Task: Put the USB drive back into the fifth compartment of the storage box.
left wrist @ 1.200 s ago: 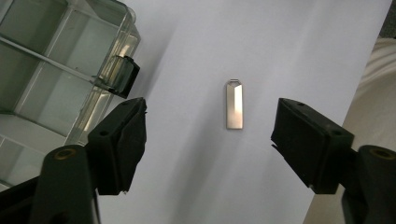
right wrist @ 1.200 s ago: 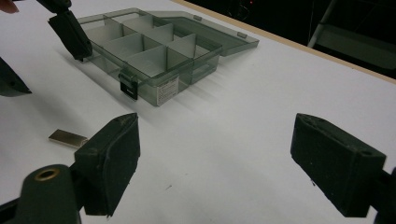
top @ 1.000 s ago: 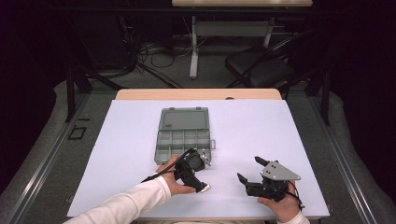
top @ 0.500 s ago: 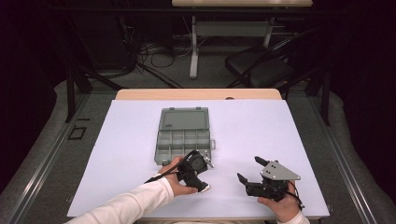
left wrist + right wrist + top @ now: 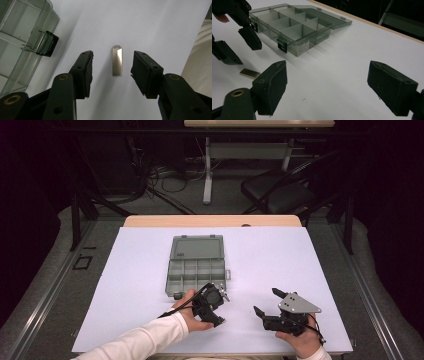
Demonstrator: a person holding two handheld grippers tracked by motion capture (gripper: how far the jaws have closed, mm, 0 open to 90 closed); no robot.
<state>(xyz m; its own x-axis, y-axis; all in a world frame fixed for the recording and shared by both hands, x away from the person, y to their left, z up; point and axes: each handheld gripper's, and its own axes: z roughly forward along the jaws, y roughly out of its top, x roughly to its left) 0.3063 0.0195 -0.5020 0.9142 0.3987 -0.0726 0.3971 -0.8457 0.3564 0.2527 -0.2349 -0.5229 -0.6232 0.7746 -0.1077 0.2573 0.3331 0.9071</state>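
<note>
Moved: left gripper has edged slightly nearer the box corner since a second ago, and its jaws have just been closing around the metal tab; the right gripper has kept its place.
Left tongs: apart, not yet pressing; a gap shows on each side of the tab in the left gripper view.
Right tongs: wide apart, holding nothing, resting near the table's front edge, well right of the box.
Tab: flat on the white table, just outside the box's near right corner, beside its black latch; in the right gripper view it lies under the left tongs.
Tab to tongs: centred between the left pads, lengthwise along them, touching neither.
Box: open, lid laid back, compartments look empty as far as can be seen.
Done: box open, tongs lined up over the tab.
Left: likely the pinch itself, the lift, and putting the tab in a compartment.
</note>
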